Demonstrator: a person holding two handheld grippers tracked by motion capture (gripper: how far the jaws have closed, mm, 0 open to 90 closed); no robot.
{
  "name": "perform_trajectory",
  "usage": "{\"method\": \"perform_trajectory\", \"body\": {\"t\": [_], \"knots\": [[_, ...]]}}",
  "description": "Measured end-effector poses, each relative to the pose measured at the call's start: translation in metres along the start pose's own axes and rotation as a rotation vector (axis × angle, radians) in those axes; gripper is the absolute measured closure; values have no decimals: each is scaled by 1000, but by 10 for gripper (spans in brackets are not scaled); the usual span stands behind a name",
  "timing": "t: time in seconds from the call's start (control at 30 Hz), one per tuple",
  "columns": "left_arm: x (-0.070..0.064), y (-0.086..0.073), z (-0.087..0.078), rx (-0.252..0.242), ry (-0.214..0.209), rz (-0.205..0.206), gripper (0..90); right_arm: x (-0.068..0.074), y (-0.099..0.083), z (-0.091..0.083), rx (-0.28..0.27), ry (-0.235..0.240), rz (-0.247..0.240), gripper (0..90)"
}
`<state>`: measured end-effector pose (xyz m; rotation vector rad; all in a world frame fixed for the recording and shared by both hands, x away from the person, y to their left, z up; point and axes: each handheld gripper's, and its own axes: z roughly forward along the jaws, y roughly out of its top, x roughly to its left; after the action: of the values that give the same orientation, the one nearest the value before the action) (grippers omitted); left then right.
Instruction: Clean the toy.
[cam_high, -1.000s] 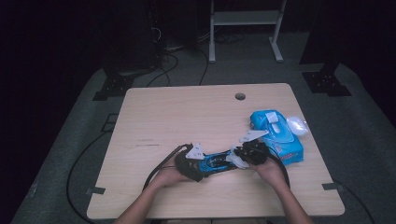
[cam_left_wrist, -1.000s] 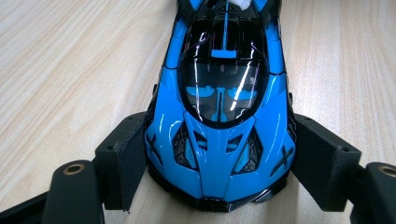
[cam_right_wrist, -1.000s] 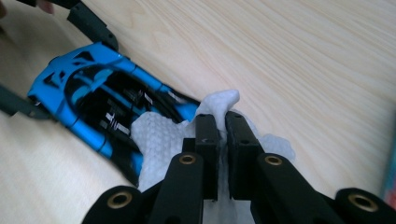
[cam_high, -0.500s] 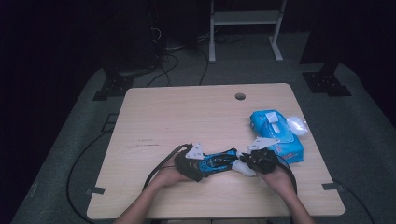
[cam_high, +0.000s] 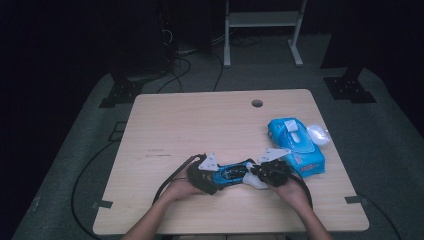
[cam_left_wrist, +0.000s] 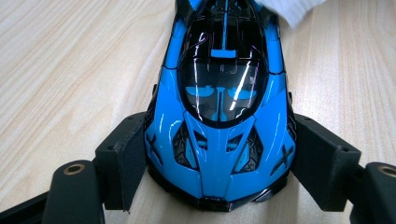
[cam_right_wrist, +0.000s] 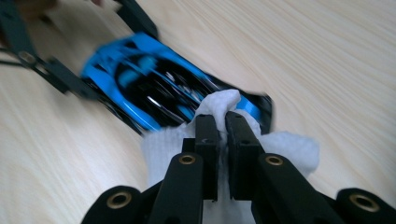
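High view has the right gripper (cam_high: 256, 176) swung in from the blue wipe pack (cam_high: 295, 145) since a second ago, its jaws clamped on a white wipe (cam_right_wrist: 219, 105) now pressed to the toy car (cam_high: 231, 173); wiping looks underway. Left gripper (cam_left_wrist: 219, 179) pinches the car's nose, both hands low, just left of the pack.

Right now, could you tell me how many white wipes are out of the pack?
2: one wipe is pinched in the right gripper against the blue toy car; another crumpled wipe lies beside the wipe pack at the table's right edge.
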<state>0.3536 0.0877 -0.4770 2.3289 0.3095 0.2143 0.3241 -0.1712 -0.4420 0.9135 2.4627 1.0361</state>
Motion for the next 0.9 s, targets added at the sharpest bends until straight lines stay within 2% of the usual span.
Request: {"method": "perform_trajectory", "body": {"t": [0.07,0.17,0.33,0.4,0.47,0.5,0.57,0.6,0.67,0.7,0.8,0.9], "knots": [[0,0,0,-2,0,-2,253,6,7,5,-19,25,-9,840],[0,0,0,-2,0,-1,253,13,17,13,-55,82,17,840],[0,0,0,-2,0,-1,253,29,30,36,-54,119,-3,841],[0,0,0,0,-2,2,253,38,34,44,-43,136,-32,840],[0,0,0,-1,-2,3,253,43,36,47,-28,129,-65,840],[0,0,0,-4,-1,-1,253,41,36,47,-32,131,-65,841],[0,0,0,-3,-1,-1,253,35,34,44,-43,147,-26,843],[0,0,0,-4,-1,-2,253,35,34,44,-42,141,-30,843],[0,0,0,-2,-1,-1,253,39,37,45,-31,110,-54,841],[0,0,0,-1,-2,0,253,41,38,47,-28,110,-58,841],[0,0,0,-5,0,-6,253,49,40,55,-23,138,-62,842],[0,-1,0,-9,0,-9,253,55,46,60,-3,137,-104,843]]}}
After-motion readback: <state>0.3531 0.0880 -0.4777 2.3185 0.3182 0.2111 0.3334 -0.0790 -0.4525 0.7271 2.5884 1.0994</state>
